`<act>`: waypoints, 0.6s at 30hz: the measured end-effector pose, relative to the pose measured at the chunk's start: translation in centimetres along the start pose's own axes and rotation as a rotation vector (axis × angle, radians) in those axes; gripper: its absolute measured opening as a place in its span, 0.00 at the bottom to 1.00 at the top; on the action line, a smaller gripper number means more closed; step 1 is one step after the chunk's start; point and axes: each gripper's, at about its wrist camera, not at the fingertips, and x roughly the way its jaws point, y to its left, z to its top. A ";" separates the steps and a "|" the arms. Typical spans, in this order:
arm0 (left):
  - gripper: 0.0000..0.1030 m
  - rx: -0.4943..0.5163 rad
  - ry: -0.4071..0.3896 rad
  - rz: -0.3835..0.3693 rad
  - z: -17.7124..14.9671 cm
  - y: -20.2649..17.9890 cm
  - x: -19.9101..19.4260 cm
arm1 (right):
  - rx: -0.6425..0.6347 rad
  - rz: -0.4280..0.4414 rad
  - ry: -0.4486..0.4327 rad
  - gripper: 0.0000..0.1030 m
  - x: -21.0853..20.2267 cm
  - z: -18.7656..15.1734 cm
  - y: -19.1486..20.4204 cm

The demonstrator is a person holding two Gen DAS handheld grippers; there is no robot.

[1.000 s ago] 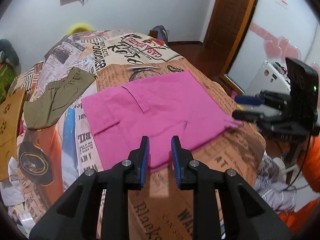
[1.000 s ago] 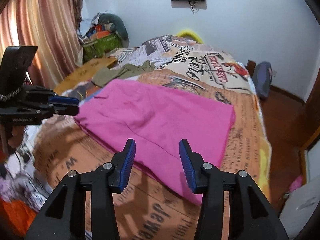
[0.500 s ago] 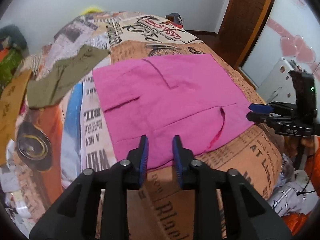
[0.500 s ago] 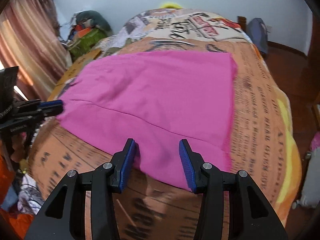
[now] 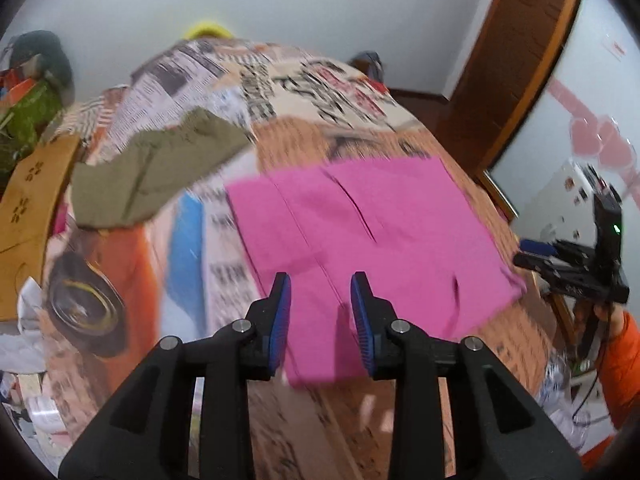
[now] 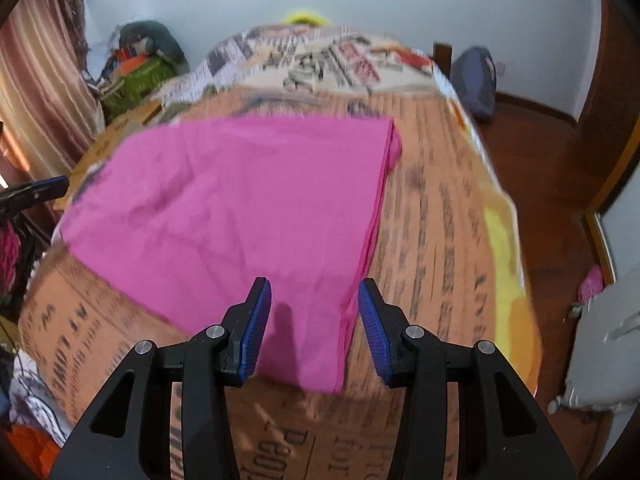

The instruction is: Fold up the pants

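Pink pants lay flat mid-frame on the bed; left gripper and right gripper hovered low-centre, fingers wide, empty.

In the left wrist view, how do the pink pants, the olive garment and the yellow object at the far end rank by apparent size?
1. pink pants, largest
2. olive garment
3. yellow object, smallest; it lies farthest away and partly hidden, so its real size is uncertain.

Left tongs and right tongs both gape, blue pads apart, holding nothing
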 end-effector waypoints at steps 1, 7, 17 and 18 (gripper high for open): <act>0.30 -0.002 -0.010 0.026 0.9 0.4 0.1 | 0.001 0.005 -0.022 0.40 -0.2 0.7 -0.1; 0.30 -0.062 -0.015 0.070 5.2 3.2 3.0 | -0.012 -0.011 -0.083 0.40 0.6 4.1 -0.5; 0.31 -0.102 0.090 0.069 7.6 5.7 10.3 | 0.010 -0.048 -0.060 0.40 5.3 7.5 -3.4; 0.32 -0.104 0.101 0.069 7.6 5.9 10.9 | 0.013 -0.049 -0.054 0.40 6.1 7.7 -3.8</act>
